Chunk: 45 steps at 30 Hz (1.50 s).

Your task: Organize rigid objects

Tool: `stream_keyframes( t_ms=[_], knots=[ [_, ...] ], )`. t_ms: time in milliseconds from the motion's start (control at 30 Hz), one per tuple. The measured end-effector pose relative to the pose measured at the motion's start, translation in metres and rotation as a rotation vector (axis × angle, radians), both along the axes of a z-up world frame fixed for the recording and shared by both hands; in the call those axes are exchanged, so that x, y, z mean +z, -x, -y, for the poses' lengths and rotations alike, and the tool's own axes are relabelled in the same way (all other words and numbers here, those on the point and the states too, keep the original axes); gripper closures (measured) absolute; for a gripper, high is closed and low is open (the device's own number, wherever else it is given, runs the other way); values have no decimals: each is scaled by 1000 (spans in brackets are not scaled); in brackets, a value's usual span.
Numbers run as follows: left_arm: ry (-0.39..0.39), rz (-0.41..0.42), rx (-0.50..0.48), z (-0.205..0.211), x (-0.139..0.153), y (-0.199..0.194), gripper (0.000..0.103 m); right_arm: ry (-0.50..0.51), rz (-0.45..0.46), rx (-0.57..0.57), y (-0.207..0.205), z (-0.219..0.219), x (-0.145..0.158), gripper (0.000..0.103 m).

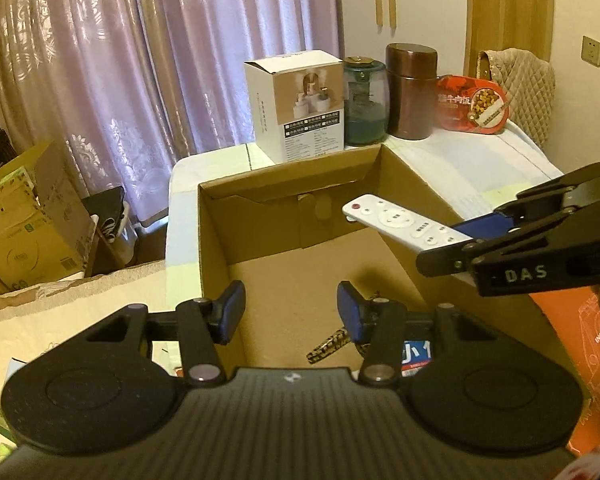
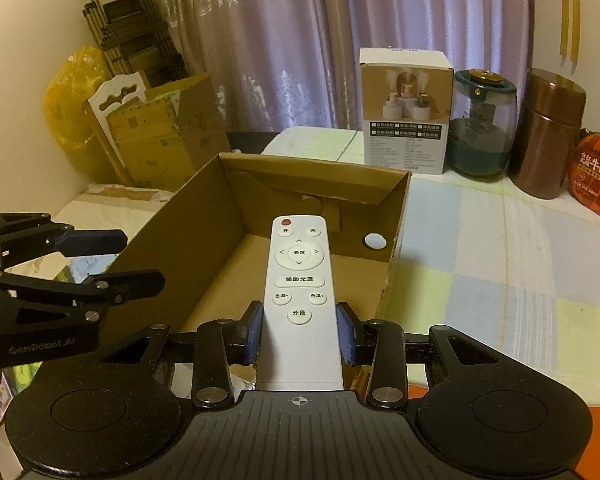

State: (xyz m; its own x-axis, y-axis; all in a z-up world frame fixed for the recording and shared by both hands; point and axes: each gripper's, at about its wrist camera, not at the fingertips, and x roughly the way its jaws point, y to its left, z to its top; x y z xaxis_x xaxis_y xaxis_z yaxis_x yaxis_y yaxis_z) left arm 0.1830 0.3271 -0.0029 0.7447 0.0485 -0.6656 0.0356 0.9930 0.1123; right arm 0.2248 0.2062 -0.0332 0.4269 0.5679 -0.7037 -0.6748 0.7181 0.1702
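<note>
- Background: a curtained room; a table with a pastel checked cloth carries one open cardboard box.
- Count behind the box, away from the grippers: one white carton, one green glass jar, one copper canister, one red food tub.
- Count of tools: two grippers. One white remote control is present.
- Right gripper: blue pads clamped on the lower sides of the remote. The remote points forward from the fingers, over the box interior.
- Left gripper: jaws apart, nothing between them. Below and ahead of it, the box floor holds one patterned pen-like item and one printed card.
- Seen from the left gripper, the remote hangs ahead and to its right, above the box rim.
- Legible writing: "DAS" on the right gripper body; "GenRobot.AI" on the left gripper body; Chinese characters on the remote keys and on the tub lid.
</note>
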Motion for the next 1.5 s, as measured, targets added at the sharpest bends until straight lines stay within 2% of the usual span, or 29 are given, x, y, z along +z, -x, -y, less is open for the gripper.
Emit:
stream_keyframes(
  t_ms=[433, 700, 767, 800, 867, 1067, 1167, 1233, 1500],
  knots=[
    [11, -2, -4, 0, -3, 4, 58, 30, 8, 6, 0, -8, -6, 68],
    [24, 11, 11, -2, -2, 9, 58, 9, 34, 23, -1, -10, -4, 67],
    [30, 21, 21, -2, 0, 13, 58, 8, 46, 23, 0, -9, -2, 59],
    [33, 25, 26, -2, 2, 14, 58, -1, 54, 17, 1, -6, 1, 50],
    [48, 37, 37, -3, 6, 22, 58, -21, 63, 7, 5, 0, 6, 45],
    [104, 77, 98, 1, 23, 54, 48, -56, 58, -36, 27, 33, 24, 43],
    [111, 98, 116, 8, 33, 74, 31, -79, 39, -73, 45, 54, 32, 41],
    [119, 109, 131, 13, 40, 89, 23, -89, 22, -109, 60, 67, 38, 36],
    [143, 117, 190, 33, 62, 152, 7, -77, -1, -170, 124, 103, 60, 20]
  ],
)
